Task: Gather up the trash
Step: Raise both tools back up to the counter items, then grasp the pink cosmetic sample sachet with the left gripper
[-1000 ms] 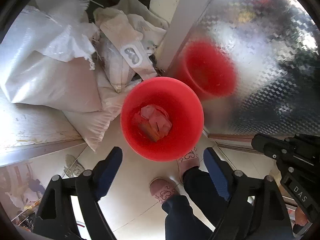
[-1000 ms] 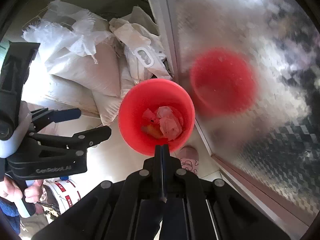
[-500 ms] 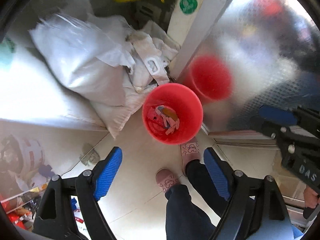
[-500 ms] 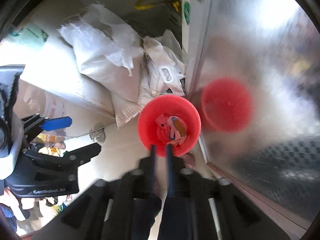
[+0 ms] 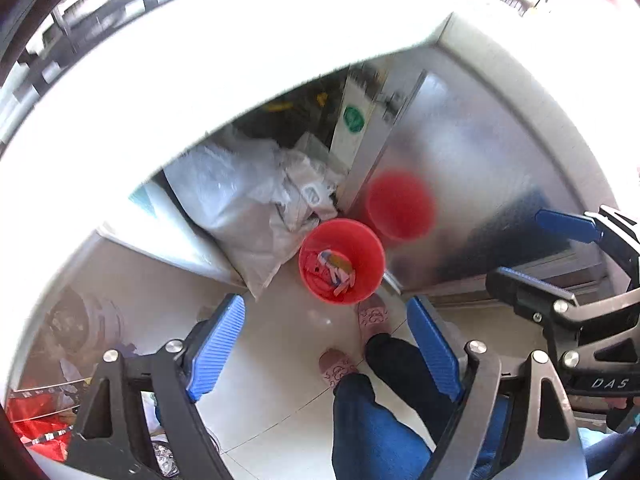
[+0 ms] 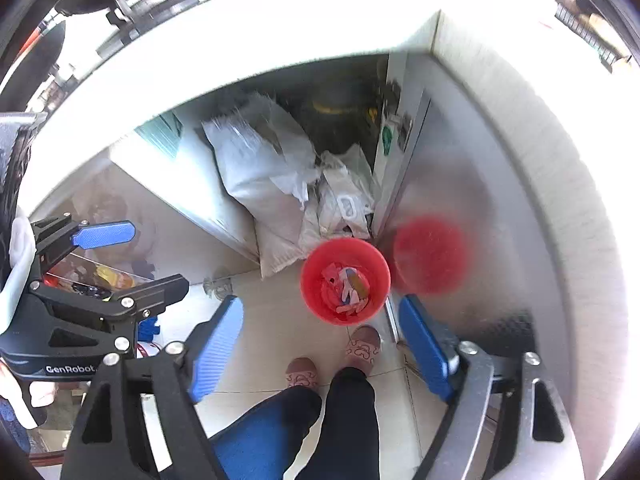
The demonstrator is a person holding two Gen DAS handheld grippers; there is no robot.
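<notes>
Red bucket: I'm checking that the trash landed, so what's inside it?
The red bucket holds a loose pile of small wrappers and scraps, pink, white and orange. The pile covers the bottom, so anything beneath it is hidden.

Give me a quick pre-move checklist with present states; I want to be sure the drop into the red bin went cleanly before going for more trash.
1. Right gripper free of trash: ok, its jaws are opening and nothing is between them.
2. Left gripper free: ok, open with nothing between the pads.
3. Red bin upright on the floor: ok.
4. Wrappers inside the bin: ok, they lie at its bottom.
5. Floor by the bin free of dropped trash: cannot tell, the glare and the person's slippers hide part of it.
6. Room left in the bin: ok, only the bottom is covered.
</notes>
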